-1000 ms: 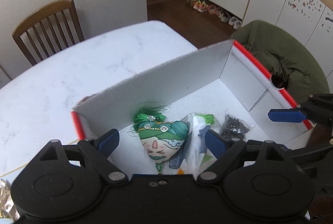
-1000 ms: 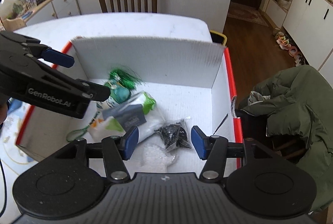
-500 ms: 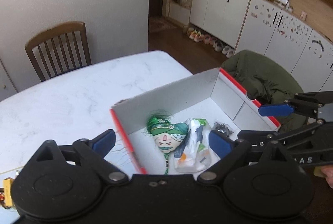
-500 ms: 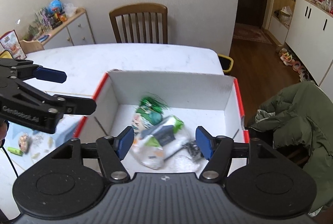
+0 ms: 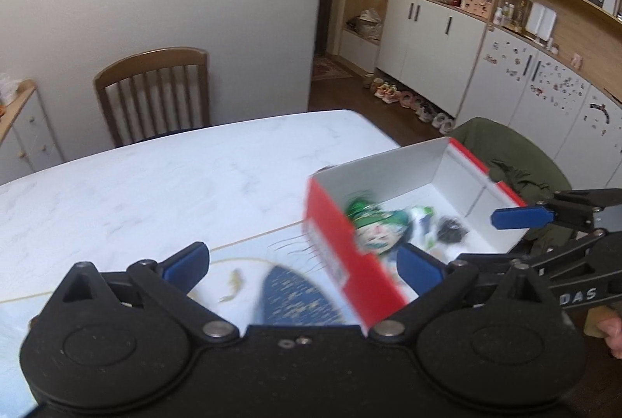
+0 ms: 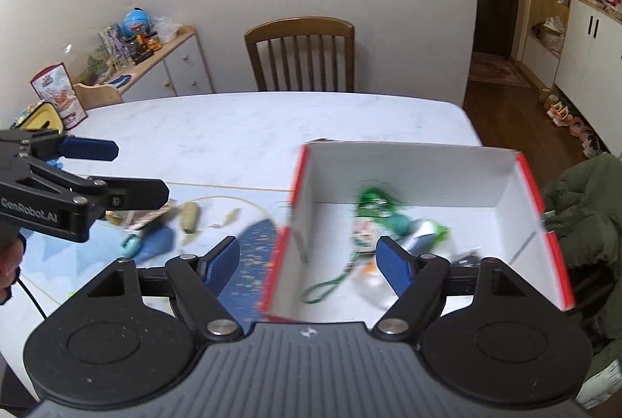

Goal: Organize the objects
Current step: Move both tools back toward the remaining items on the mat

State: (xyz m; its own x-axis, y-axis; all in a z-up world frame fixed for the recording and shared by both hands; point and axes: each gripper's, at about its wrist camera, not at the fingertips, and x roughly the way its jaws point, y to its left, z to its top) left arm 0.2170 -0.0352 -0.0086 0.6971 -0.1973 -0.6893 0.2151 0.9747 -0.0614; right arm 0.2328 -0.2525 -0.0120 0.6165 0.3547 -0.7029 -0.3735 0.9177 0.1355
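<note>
A red-sided box [image 5: 342, 254] [image 6: 408, 177] with white inner walls stands on the white table [image 5: 155, 184]. Inside lie a green-haired face toy [image 5: 379, 227] [image 6: 375, 204], a clear plastic bag [image 6: 423, 235] and a small black packet [image 5: 451, 229]. My left gripper [image 5: 303, 264] [image 6: 142, 171] hovers open and empty above the table, left of the box. My right gripper [image 6: 309, 258] [image 5: 478, 239] is open too, high over the box's near edge. Loose on a light blue mat are a blue pouch [image 6: 157, 243], a beige piece [image 6: 189, 217] and a dark blue patterned oval [image 6: 256, 250] [image 5: 299, 297].
A wooden chair [image 5: 155, 91] [image 6: 301, 52] stands behind the table. A green jacket [image 5: 509, 161] [image 6: 583, 215] is draped over a seat right of the box. A low sideboard [image 6: 171, 64] with toys lines the left wall. A person's hand [image 5: 610, 332] holds the right gripper.
Both grippers have risen and drawn back from the box. My left one has also swung left, so the box now sits to its right. Both stayed open.
</note>
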